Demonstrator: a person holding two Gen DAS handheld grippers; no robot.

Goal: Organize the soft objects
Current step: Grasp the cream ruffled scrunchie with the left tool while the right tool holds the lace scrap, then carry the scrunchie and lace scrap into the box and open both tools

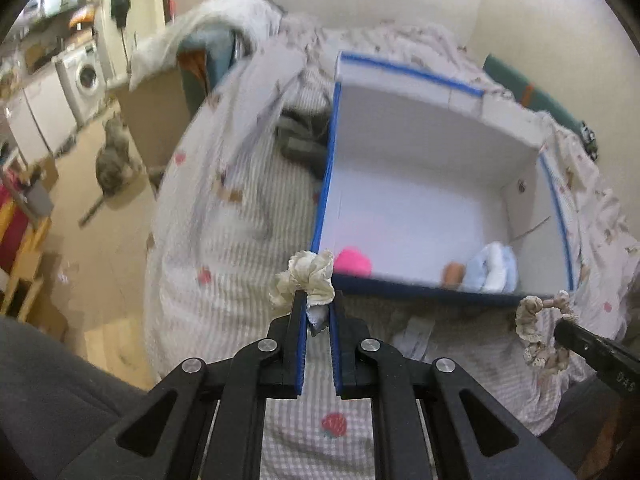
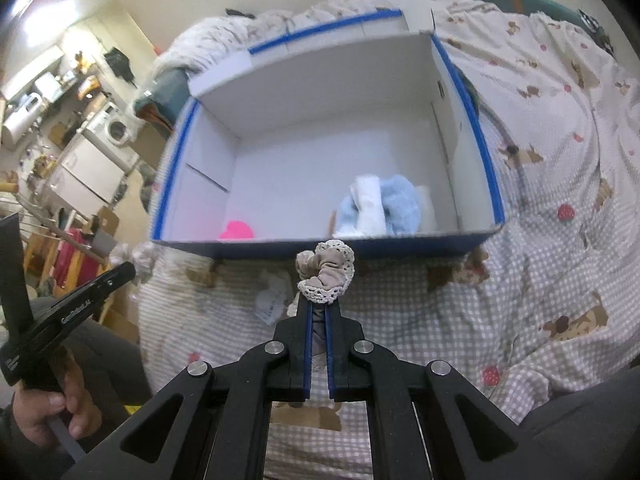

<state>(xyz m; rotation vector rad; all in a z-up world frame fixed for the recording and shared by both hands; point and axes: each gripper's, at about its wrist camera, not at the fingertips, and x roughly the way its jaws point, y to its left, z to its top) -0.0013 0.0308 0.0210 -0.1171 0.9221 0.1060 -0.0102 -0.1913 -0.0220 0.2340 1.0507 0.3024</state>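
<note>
My left gripper [image 1: 318, 304] has its fingers pinched on a cream ruffled fabric scrunchie [image 1: 306, 278], held just outside the near-left corner of the white cardboard box with blue-taped rim [image 1: 326, 184]. My right gripper [image 2: 319, 308] has its fingers clamped on a taupe scrunchie with cream lace trim [image 2: 326, 274], just short of the box's near wall, about mid-width. Box sits on the bed with its gingham strawberry-and-dog print cover [image 2: 540, 184]; interior mostly bare white floor, wide open toward the back. Near wall inside: hot-pink soft item [image 2: 237, 230] at the left, pale blue and white fluffy bundle [image 2: 380, 206] at the right. Small white crumpled scrap [image 2: 272, 300] lies on the cover below the box front. Dark grey clothing [image 1: 302, 136] is bunched against the box's outer left wall. Bed edge drops to the floor on the left.
</note>
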